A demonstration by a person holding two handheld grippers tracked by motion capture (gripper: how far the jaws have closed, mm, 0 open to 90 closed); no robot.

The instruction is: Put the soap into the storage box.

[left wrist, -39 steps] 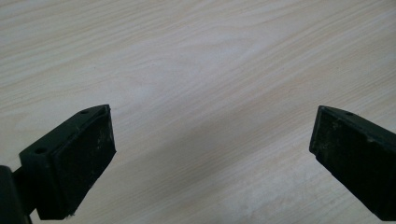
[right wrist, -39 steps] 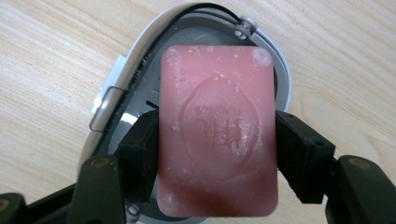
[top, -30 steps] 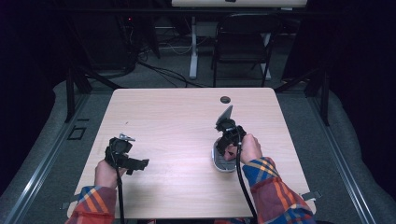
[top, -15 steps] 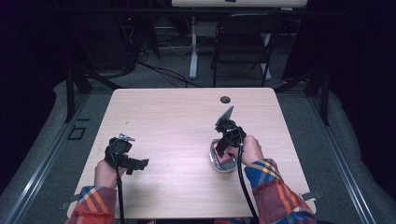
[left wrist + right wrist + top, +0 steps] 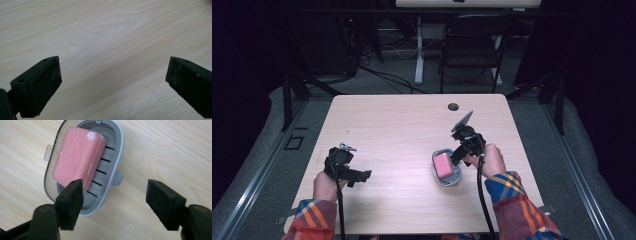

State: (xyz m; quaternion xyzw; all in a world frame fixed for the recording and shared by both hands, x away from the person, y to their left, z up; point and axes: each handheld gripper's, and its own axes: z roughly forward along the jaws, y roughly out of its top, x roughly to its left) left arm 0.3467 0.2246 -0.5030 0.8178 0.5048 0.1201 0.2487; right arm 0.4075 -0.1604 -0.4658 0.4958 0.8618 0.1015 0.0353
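We have the right gripper [image 5: 458, 156] at the near right of the table [image 5: 402, 125], just beside the soap dish [image 5: 446, 167], and its jaws stand wide apart with nothing between them. A second ago that gripper hung right over the dish and hid most of it from the high view; now it sits off the dish's far right edge, and the pink soap [image 5: 443, 165] shows in full. In the right gripper view the soap [image 5: 77, 155] lies tilted in the grey dish [image 5: 113, 150], one long side propped on the rim and the other down on the slotted floor, while our right gripper [image 5: 113, 205] brackets only the dish's near corner and bare table. We judge that the soap has just been set down and let go, so the placing step looks done, though the bar is not lying flat and could want a nudge. Our left gripper [image 5: 346, 167] rests at the near left, well apart from the dish, just where it was a second ago. In the left gripper view its jaws are wide open over bare wood [image 5: 105, 37], holding nothing. A small black grommet [image 5: 453, 106] sits at the far edge, untouched.
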